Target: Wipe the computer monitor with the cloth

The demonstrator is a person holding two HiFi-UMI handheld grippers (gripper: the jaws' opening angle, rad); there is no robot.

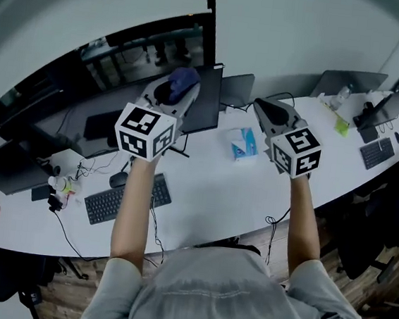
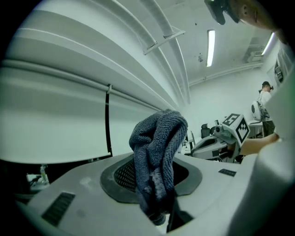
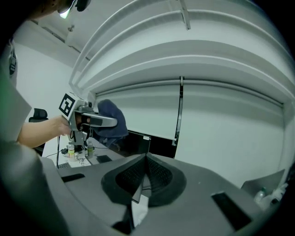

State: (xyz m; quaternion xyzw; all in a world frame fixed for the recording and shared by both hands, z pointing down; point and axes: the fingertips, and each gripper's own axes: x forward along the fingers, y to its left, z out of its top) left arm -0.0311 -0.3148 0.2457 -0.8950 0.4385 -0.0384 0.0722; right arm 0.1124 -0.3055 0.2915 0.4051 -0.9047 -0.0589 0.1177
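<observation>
no legible text, labels, brands or numbers anywhere

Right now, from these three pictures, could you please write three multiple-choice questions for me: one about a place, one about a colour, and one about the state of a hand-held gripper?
1. Where is the blue-and-white pack?
A. on top of the monitor
B. on the desk, to the right of the monitor
C. under the desk

2. What colour is the cloth?
A. red
B. yellow
C. blue-grey

3. How is the right hand-held gripper?
A. shut and empty
B. wide open
C. shut on the cloth

Answers:
1 B: the head view shows it lying on the white desk beside the monitor.
2 C: the left gripper view shows its blue-grey weave.
3 A: the right gripper view shows its jaws meeting with nothing between them.
</observation>
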